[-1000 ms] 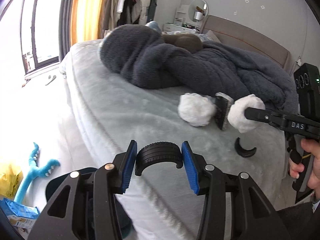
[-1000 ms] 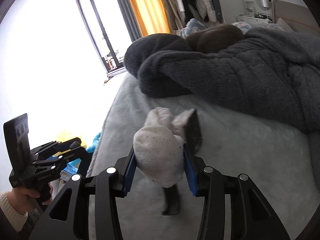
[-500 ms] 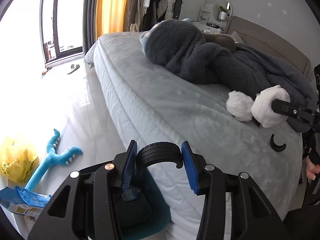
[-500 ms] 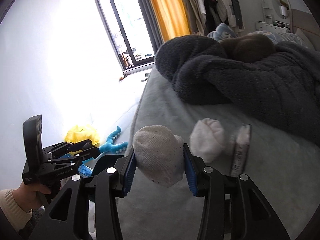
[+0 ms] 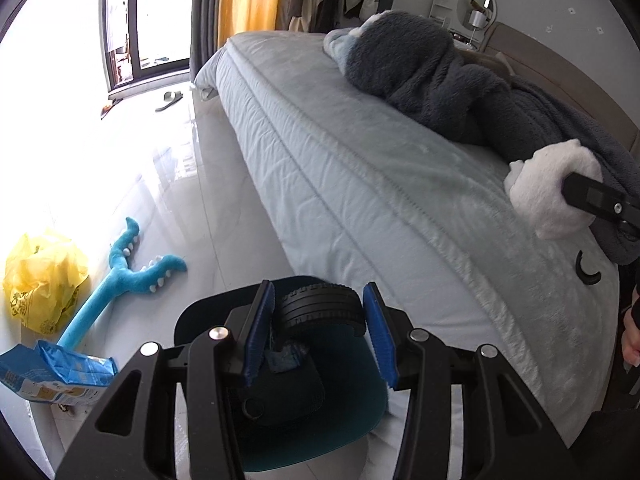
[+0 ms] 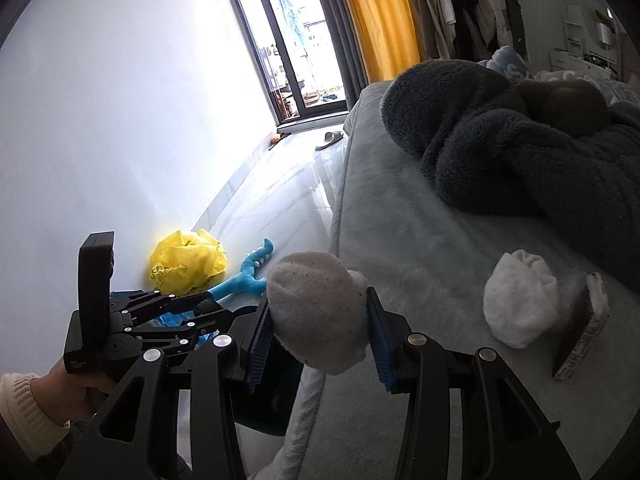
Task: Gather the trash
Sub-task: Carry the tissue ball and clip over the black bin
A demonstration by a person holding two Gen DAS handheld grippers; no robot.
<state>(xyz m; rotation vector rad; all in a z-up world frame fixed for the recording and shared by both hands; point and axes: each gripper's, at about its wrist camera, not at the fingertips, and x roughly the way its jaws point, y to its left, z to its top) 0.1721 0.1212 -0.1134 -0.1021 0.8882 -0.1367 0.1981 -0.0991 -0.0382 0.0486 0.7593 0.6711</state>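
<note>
My left gripper [image 5: 318, 308] is shut on a black ribbed curved piece [image 5: 320, 306] and hangs over a teal bin [image 5: 360, 420] on the floor beside the bed. Dark items lie in that bin. My right gripper [image 6: 318, 316] is shut on a white balled sock [image 6: 312, 300] above the bed's edge; the left wrist view shows that sock [image 5: 548, 184] at the far right. Another white ball [image 6: 520, 308] and a dark flat packet [image 6: 580, 328] lie on the bed. A second black curved piece [image 5: 588, 270] rests near the bed's corner.
A dark fluffy blanket [image 5: 440, 76] is heaped on the grey bed [image 5: 340, 152]. On the floor by the wall lie a yellow plastic bag [image 5: 44, 272], a blue plush toy [image 5: 124, 272] and a blue packet [image 5: 52, 372]. A slipper [image 5: 170, 98] sits near the window.
Both grippers have swung left, off the middle of the bed toward its edge, each keeping its load. The teal bin has come into view under the left gripper.
</note>
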